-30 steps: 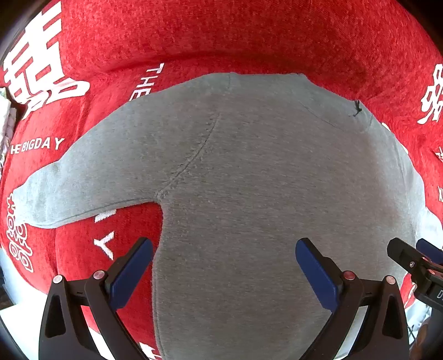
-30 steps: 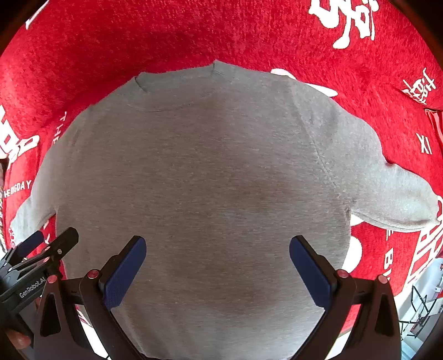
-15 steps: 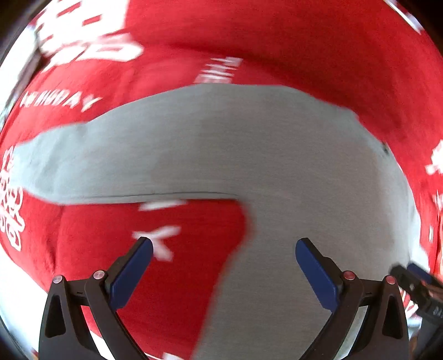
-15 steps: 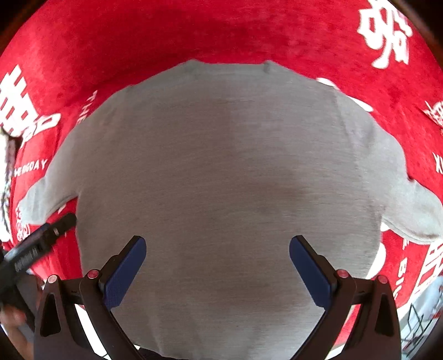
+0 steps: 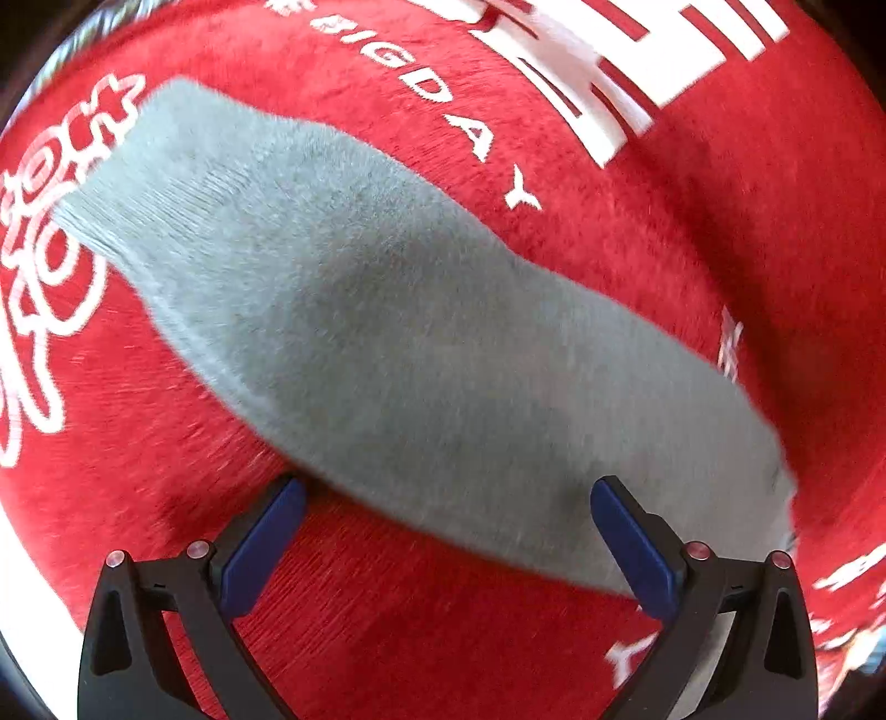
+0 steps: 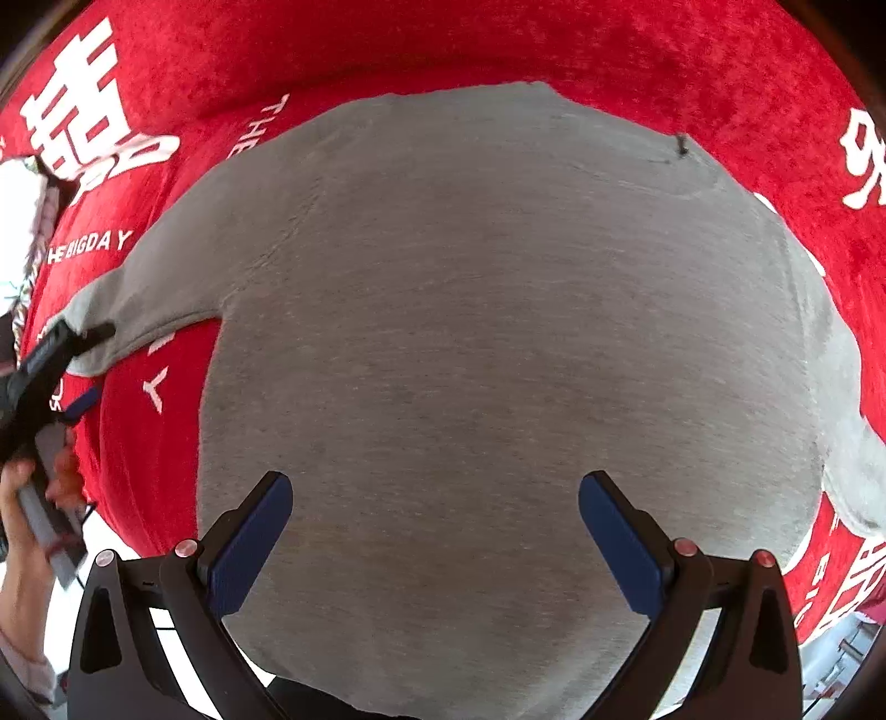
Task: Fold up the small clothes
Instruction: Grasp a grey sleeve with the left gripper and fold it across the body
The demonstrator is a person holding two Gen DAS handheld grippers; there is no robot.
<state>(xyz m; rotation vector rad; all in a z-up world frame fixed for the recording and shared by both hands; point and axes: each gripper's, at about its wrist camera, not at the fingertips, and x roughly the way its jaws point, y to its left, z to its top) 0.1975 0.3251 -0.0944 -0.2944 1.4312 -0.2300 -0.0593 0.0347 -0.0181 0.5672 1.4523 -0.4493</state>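
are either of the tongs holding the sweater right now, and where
No. Both tongs are open and empty: the left tongs hang over the sweater's left sleeve, the right tongs over the sweater body near the hem.

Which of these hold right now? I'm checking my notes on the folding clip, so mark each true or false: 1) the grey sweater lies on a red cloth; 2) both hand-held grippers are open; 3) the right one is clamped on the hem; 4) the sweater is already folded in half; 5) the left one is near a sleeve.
1. True: the grey sweater lies on the red cloth with white lettering.
2. True: the left hand-held gripper and the right hand-held gripper both have jaws spread wide.
3. False: it is open above the sweater's body, gripping nothing.
4. False: the sweater lies spread flat, unfolded.
5. True: the left one is at the sleeve, near its cuff.
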